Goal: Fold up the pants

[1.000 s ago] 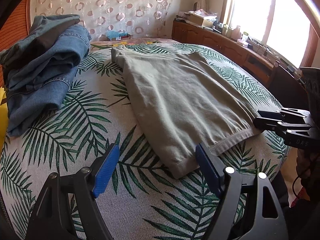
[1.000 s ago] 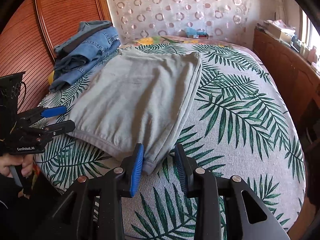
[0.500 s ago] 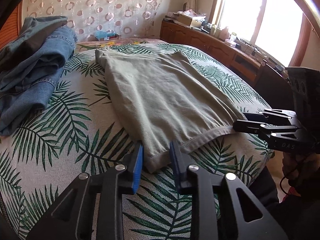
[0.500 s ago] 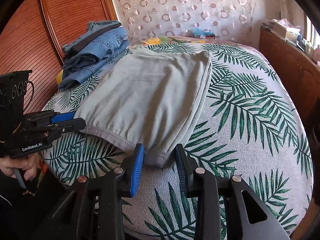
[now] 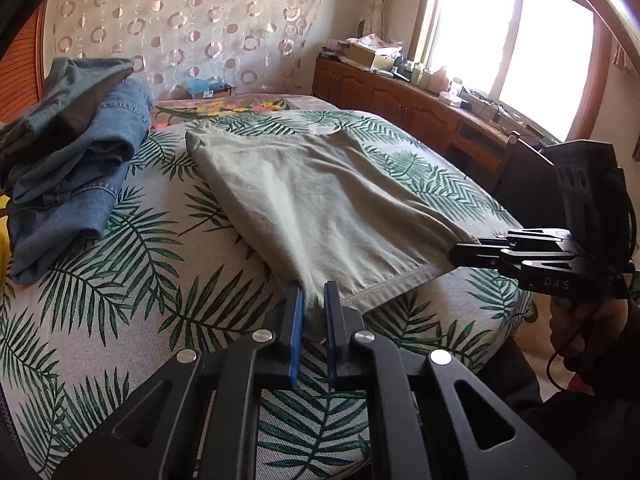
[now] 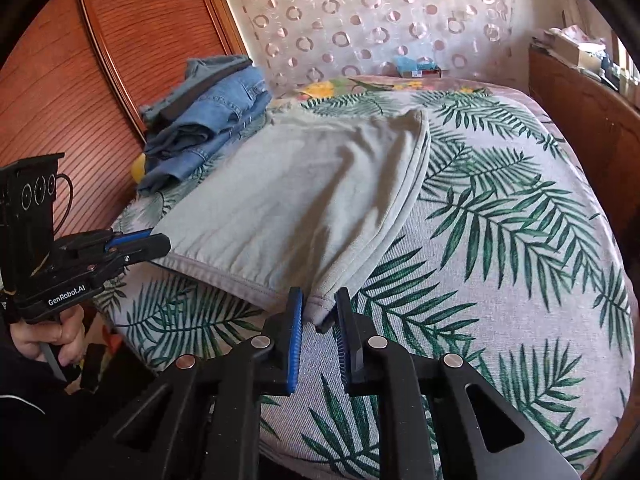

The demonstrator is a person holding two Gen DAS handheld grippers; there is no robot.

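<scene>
Grey-green pants [image 5: 320, 208] lie folded on the palm-print bed [image 5: 120, 280], their near hem at the bed's front edge. My left gripper [image 5: 311, 308] is shut on the near left corner of the pants. My right gripper [image 6: 320, 308] is closed on the near right corner of the pants [image 6: 304, 200], a narrow gap still showing between its jaws. Each gripper also shows from the side in the other view: the right gripper [image 5: 464, 254] and the left gripper [image 6: 156, 244], both at the hem corners, which are raised off the bed.
A pile of blue jeans [image 5: 68, 160] lies at the bed's back left by the wooden headboard [image 6: 100, 80]. A wooden cabinet [image 5: 420, 108] with clutter runs under the window on the right. A small blue box [image 6: 416, 66] sits at the far end.
My left gripper moved in and closed from wide open onto the left hem corner. My right gripper closed further on the right corner. Both corners have lifted slightly toward me.
</scene>
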